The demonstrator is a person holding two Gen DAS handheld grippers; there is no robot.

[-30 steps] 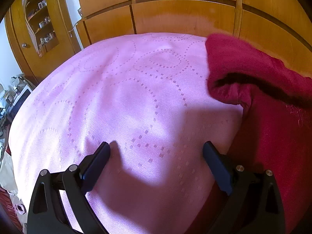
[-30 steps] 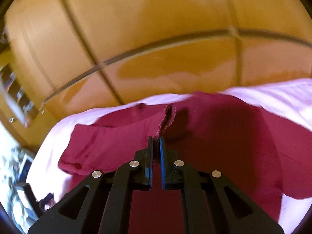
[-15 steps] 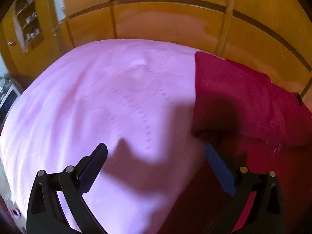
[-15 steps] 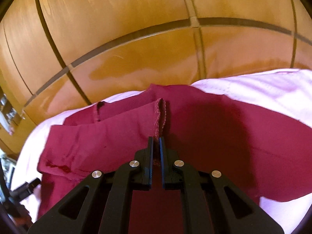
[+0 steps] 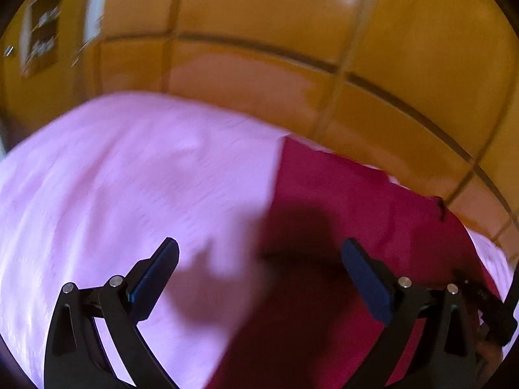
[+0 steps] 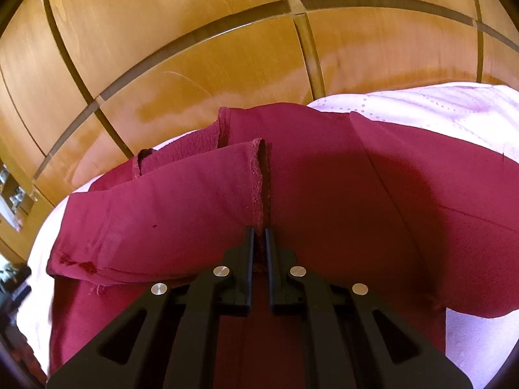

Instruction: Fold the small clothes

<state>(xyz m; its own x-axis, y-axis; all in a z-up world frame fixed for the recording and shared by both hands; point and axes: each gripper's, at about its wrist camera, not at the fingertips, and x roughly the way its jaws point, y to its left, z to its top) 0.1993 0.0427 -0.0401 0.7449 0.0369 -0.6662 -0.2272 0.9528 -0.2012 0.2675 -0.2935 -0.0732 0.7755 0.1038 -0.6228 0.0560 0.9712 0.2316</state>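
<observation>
Dark red cloth, a small garment (image 6: 324, 194), lies spread on a pink bedspread (image 5: 113, 194) that covers a bed set against a wall of glossy wooden panels (image 6: 194, 64). The garment sits toward the far side of the bed, close to the panels. One flap of it is turned over onto the rest, and the flap's raw hemmed edge runs straight up the middle of the right wrist view.

The right gripper (image 6: 258, 236) is clenched on that hemmed edge, its two dark fingers pressed nearly together with the cloth pinched between them. Holding the edge this way likely lets the person carry the flap across and lay it flat, so this reads as a fold in progress.

The left gripper (image 5: 259, 253) is released, its fingers spread wide and holding nothing. It hovers above the bed just where the garment's left border meets the pink bedspread, casting a dark shadow onto both. It seems placed to pin or take the near side. This view is blurred, so fine detail is lost.
</observation>
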